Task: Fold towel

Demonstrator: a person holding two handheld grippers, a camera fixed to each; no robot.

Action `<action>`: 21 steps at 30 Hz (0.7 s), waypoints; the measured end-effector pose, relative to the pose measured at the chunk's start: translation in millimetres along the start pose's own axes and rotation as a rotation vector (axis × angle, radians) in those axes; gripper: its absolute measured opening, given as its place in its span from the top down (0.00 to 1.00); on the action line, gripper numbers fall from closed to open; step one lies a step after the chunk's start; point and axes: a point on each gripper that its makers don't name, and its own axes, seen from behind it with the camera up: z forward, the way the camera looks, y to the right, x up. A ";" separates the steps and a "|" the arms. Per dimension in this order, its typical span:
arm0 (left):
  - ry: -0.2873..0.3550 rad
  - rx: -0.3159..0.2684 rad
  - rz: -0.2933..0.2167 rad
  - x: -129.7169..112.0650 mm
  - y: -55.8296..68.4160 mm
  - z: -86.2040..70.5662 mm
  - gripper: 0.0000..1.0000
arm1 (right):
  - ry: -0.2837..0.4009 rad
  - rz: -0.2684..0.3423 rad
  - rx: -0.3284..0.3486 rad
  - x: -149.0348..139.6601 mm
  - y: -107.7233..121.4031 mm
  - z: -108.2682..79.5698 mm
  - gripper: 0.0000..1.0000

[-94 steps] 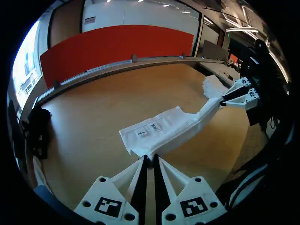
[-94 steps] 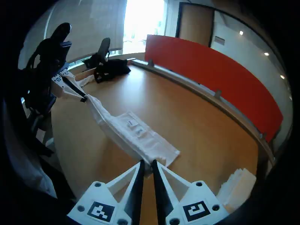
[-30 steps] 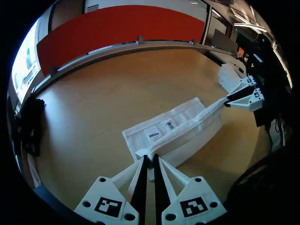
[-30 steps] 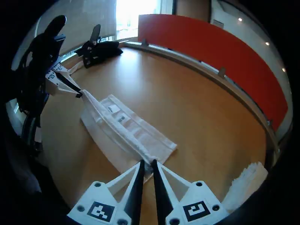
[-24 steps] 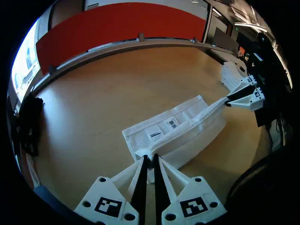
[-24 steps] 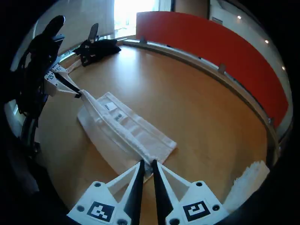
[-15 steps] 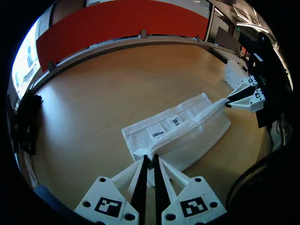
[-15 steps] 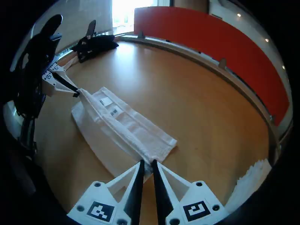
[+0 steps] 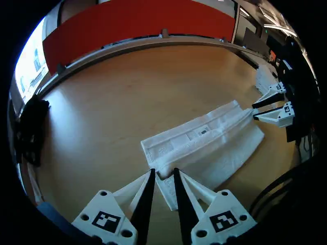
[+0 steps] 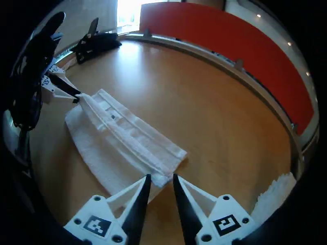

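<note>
Left claw (image 9: 163, 170) stands open, its 2 fingers spread, and one corner of the white towel (image 9: 204, 143) lies loose in the gap at their tips; neither finger presses on the cloth. Right claw (image 10: 161, 176) is open too, its fingers apart on either side of the towel's near folded end, not pinching it. In the left gripper view the right claw shows farther off at the towel's other end, its 2 fingers parted, with the cloth's edge just at their tips. In the right gripper view the left claw sits at the far corner of the towel; I cannot tell from there how wide it stands.

The towel lies flat on the wooden table (image 9: 122, 94), folded lengthwise, a narrower upper layer resting on a wider lower one. A small label (image 9: 203, 131) shows on the upper layer. A stack of white cloths (image 10: 274, 196) sits near the table's edge, well apart from the towel. A black bag (image 10: 98, 43) rests at the far side, and a red partition (image 9: 135, 24) runs behind the table.
</note>
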 end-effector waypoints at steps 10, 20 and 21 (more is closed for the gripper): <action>-0.013 0.026 0.002 -3.4 -8.5 4.9 0.62 | 0.002 0.024 -0.028 0.7 7.6 4.8 0.30; -0.012 0.044 0.013 1.8 -14.6 9.2 0.62 | 0.012 0.017 -0.050 7.5 16.8 6.0 0.24; -0.011 0.047 0.014 3.1 -15.6 9.5 0.62 | 0.014 0.017 -0.053 8.9 18.1 6.0 0.24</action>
